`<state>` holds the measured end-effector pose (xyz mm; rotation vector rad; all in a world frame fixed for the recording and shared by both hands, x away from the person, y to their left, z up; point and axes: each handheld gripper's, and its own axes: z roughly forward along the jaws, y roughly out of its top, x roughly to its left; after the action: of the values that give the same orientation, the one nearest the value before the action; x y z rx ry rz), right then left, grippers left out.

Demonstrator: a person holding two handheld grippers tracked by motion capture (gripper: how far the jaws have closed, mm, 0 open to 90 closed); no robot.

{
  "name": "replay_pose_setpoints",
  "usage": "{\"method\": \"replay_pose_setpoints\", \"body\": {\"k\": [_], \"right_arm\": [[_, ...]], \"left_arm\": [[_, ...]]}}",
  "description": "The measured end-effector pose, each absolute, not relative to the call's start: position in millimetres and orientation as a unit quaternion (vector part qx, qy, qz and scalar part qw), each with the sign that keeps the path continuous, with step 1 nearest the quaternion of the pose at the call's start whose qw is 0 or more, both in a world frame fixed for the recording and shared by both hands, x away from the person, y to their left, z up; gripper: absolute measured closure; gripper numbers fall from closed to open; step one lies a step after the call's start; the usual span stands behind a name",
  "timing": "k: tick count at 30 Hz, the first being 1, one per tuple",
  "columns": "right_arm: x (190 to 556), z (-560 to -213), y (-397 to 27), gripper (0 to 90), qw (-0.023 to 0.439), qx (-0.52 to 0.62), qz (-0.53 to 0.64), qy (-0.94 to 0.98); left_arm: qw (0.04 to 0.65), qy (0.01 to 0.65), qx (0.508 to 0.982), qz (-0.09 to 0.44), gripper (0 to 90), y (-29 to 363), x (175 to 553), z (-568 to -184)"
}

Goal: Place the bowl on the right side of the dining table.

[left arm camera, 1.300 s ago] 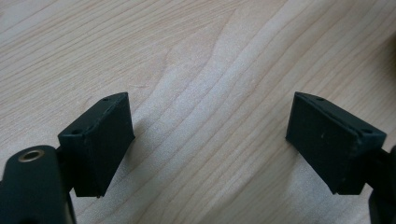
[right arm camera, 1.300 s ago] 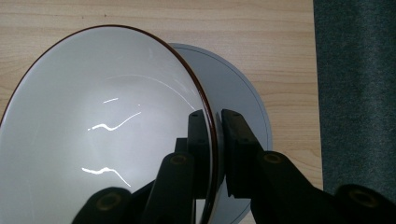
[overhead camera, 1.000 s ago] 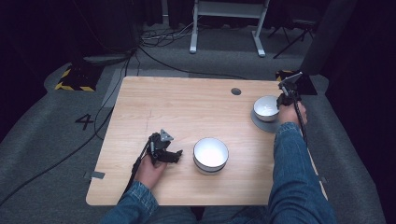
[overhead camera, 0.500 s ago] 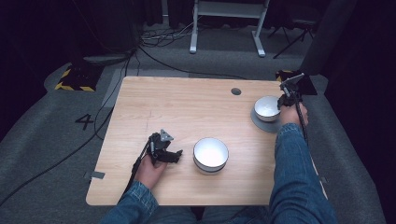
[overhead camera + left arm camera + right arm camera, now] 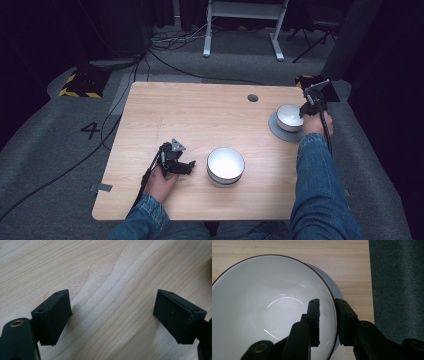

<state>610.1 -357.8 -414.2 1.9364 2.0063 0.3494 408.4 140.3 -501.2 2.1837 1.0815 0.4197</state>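
A white bowl (image 5: 290,116) with a dark rim sits on a grey plate (image 5: 278,133) at the table's right edge. My right gripper (image 5: 305,111) stands over the bowl's near-right rim. In the right gripper view its jaws straddle the rim of the bowl (image 5: 269,305), one inside and one outside, over the grey plate (image 5: 336,291). The jaws of my right gripper (image 5: 327,302) have just been opening, and the inner pad stands clear of the rim. A second white bowl (image 5: 226,165) sits at the front middle. My left gripper (image 5: 189,167) rests on the table to its left. The jaws of my left gripper (image 5: 112,305) are wide apart over bare wood.
The wooden table (image 5: 200,115) has a cable hole (image 5: 252,98) near its far edge. Grey carpet (image 5: 397,285) lies just beyond the right edge. A white stand (image 5: 242,20) and cables lie on the floor behind the table.
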Motion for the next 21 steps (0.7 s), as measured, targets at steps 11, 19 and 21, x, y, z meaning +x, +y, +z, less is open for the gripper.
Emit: {"method": "replay_pose_setpoints", "body": {"k": [11, 19, 21], "right_arm": [[602, -402, -363, 66.2, 0.182, 0.674, 0.139, 0.702], [590, -381, -362, 60.6, 0.193, 0.655, 0.177, 0.709], [585, -373, -361, 59.1, 0.199, 0.645, 0.190, 0.713]], "left_arm": [[0.328, 0.413, 0.834, 0.160, 14.9, 140, 408, -501], [0.327, 0.414, 0.834, 0.163, 14.8, 139, 409, -501], [0.328, 0.416, 0.833, 0.163, 14.8, 139, 408, -501]]}}
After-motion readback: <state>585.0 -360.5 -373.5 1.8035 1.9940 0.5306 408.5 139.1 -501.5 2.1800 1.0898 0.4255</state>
